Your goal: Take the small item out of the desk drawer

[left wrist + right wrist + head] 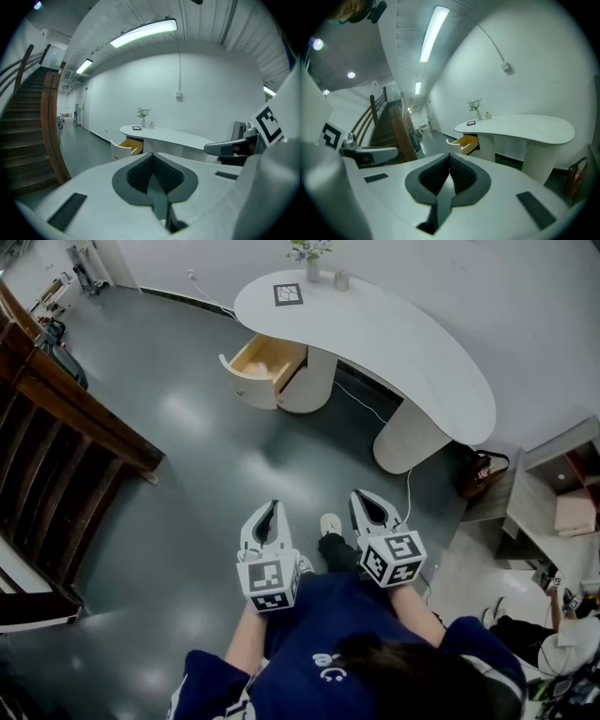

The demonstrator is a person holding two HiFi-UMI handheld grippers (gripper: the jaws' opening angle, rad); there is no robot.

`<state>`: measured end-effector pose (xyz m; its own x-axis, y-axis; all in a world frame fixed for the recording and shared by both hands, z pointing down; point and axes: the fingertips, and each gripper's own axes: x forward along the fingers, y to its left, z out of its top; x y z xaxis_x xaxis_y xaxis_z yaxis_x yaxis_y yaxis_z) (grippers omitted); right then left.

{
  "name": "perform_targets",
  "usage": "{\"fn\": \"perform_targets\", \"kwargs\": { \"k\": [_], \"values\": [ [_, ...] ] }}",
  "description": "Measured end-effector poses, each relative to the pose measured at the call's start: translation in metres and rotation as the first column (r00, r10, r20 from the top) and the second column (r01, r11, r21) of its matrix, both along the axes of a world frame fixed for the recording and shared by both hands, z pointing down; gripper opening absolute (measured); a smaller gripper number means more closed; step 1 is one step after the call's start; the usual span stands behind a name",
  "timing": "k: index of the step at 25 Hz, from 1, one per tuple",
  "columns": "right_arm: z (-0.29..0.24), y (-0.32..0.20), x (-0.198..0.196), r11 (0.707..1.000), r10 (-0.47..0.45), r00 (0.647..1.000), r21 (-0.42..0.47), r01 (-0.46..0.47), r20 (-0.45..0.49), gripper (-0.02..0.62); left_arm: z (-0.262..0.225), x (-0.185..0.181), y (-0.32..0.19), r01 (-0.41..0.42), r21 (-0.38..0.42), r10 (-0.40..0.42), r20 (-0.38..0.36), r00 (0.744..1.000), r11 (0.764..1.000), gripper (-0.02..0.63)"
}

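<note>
A white curved desk (394, 334) stands across the room, far ahead of me. Its drawer (264, 367) is pulled open to the left, with a wooden inside; something pale lies in it, too small to make out. The open drawer (127, 146) also shows in the left gripper view, and the drawer (466, 142) shows in the right gripper view. My left gripper (273, 507) and right gripper (360, 498) are held side by side close to my body, both shut with nothing between their jaws.
A wooden staircase (56, 437) with a railing runs along the left. On the desk stand a small plant vase (311, 261) and a square marker card (288, 293). A cable (361, 399) trails on the dark floor by the desk. Shelves and boxes (562, 512) sit at the right.
</note>
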<state>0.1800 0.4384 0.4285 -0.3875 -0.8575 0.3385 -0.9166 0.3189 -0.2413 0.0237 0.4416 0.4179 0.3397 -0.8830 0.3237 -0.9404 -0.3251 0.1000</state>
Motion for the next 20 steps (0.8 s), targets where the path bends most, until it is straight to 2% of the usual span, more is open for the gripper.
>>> {"fn": "perform_targets", "kwargs": {
  "k": [3,8,14,20],
  "values": [
    [-0.002,-0.016,-0.007,0.999,-0.036,0.995,0.034,0.04,-0.093,0.008,-0.001,-0.001,-0.01,0.025,0.006,-0.025,-0.01,1.0,1.0,0.002],
    [-0.012,-0.053,-0.021,0.981,-0.14,0.978,0.112,0.158,-0.157,0.008,0.002,0.002,-0.039,0.076,0.013,-0.076,0.014,0.997,0.997,0.002],
    [-0.017,-0.111,-0.016,0.972,-0.175,0.974,0.132,0.194,-0.142,0.008,-0.011,0.006,-0.087,0.126,0.042,-0.128,0.036,0.991,0.991,0.002],
    [-0.006,-0.169,0.002,0.969,-0.206,0.973,0.115,0.218,-0.107,0.008,-0.01,0.009,-0.133,0.208,0.045,-0.21,0.022,0.978,0.977,0.002]
  ]
}}
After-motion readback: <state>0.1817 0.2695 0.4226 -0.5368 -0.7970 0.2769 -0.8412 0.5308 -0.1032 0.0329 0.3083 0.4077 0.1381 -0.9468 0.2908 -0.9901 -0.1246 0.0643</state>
